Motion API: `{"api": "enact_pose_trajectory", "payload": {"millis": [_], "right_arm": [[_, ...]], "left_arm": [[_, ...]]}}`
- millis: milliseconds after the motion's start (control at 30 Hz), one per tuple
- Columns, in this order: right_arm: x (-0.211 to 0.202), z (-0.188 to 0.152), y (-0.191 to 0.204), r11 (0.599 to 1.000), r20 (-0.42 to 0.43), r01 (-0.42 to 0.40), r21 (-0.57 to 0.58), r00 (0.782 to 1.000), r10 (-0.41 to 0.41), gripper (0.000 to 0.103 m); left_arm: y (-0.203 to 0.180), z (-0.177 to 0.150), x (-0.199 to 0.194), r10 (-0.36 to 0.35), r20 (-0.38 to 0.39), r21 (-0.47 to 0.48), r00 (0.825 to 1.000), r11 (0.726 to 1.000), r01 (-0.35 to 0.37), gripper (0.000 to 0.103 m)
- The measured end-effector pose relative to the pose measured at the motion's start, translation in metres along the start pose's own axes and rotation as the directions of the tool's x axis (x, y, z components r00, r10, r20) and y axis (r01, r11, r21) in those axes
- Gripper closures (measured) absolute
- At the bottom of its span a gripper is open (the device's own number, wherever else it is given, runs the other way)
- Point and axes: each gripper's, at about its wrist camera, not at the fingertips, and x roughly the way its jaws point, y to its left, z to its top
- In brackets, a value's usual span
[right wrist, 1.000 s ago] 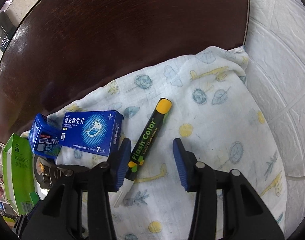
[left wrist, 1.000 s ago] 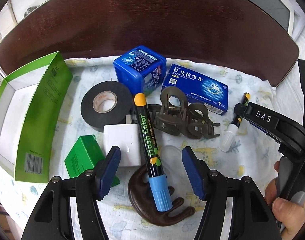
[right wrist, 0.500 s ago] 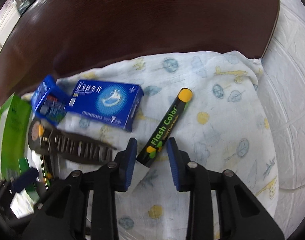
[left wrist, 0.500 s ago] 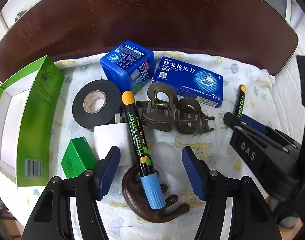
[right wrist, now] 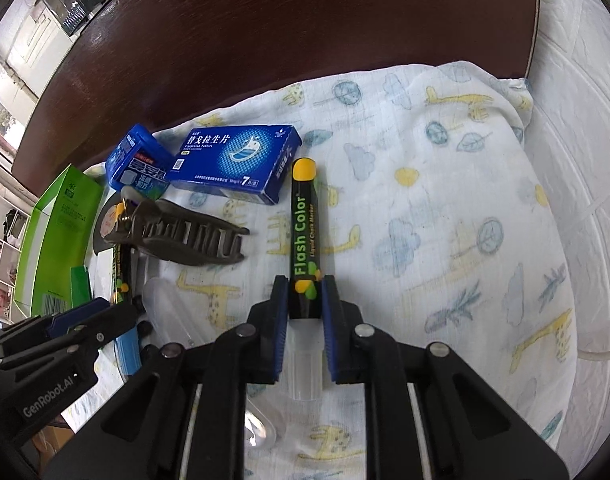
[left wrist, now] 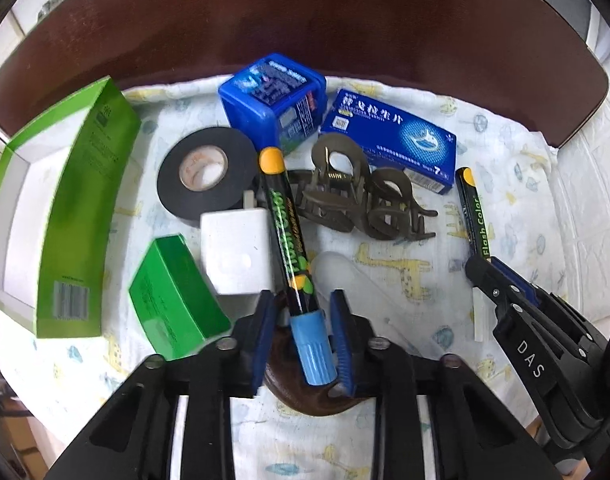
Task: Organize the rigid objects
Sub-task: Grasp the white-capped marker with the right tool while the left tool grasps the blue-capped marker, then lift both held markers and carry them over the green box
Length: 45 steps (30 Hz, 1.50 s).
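Tongs, left (left wrist: 303, 336): just closed, pinching blue-capped cylindrical marker (left wrist: 293, 264) | right (right wrist: 303, 320): just closed, pinching glossy black marker (right wrist: 304, 240).

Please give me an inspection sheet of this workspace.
Surface: printed cloth over dark wooden table.
Job's things: two chalk markers; blue-capped marker, white-capped marker; open green box.
Clutter: tape roll, hair claw, blue carton, blue tub, white charger, small green box, brown hook.
Grippers: left tool just closed on blue-capped marker; right tool just closed on white-capped marker.
Cables: nothing seen.
Surroundings: shelves, blurred.
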Motion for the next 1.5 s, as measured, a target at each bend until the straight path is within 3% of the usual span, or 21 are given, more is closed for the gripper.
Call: {"api": "enact_pose_trajectory", "payload": {"millis": [100,300,567,767,967,1100,1267,1500], "right_arm": [[-0.001,-0.006,0.002,1.0,0.002,0.006,-0.012,1.0,-0.006,0.087],[-0.003,-0.017,0.007,1.0,0.011,0.016,-0.024,1.0,-0.015,0.087],[-0.032,-0.037,0.02,0.999,0.04,-0.046,0.018,0.998,0.046,0.087],[-0.032,0.006,0.022,0.998,0.102,-0.059,-0.014,0.993,0.06,0.087],[-0.051,0.01,0.054,0.995,0.129,-0.059,-0.077,0.989,0.068,0.087],[-0.046,0.009,0.065,0.996,0.115,-0.045,-0.074,0.992,0.054,0.087],[-0.048,0.006,0.059,0.998,0.104,-0.023,-0.056,0.994,0.029,0.087],[-0.052,0.002,0.035,1.0,0.105,-0.016,-0.006,0.994,0.016,0.087]], "left_arm": [[-0.002,0.003,0.008,0.009,-0.017,-0.01,1.0,1.0,-0.009,0.082],[-0.013,0.008,0.008,0.04,0.021,0.013,0.999,0.999,-0.04,0.083],[-0.016,-0.009,-0.024,-0.008,0.113,0.089,0.994,0.996,-0.002,0.084],[-0.003,-0.009,-0.056,-0.04,0.193,0.124,0.98,0.992,0.016,0.087],[0.035,-0.016,-0.089,-0.051,0.246,0.13,0.968,0.991,0.019,0.087],[0.03,-0.015,-0.066,-0.082,0.164,0.147,0.983,0.987,0.058,0.087],[0.02,-0.008,-0.029,-0.052,0.068,0.166,0.996,0.985,0.04,0.086],[0.011,0.001,-0.001,-0.02,0.017,0.161,1.0,0.987,0.017,0.085]]}}
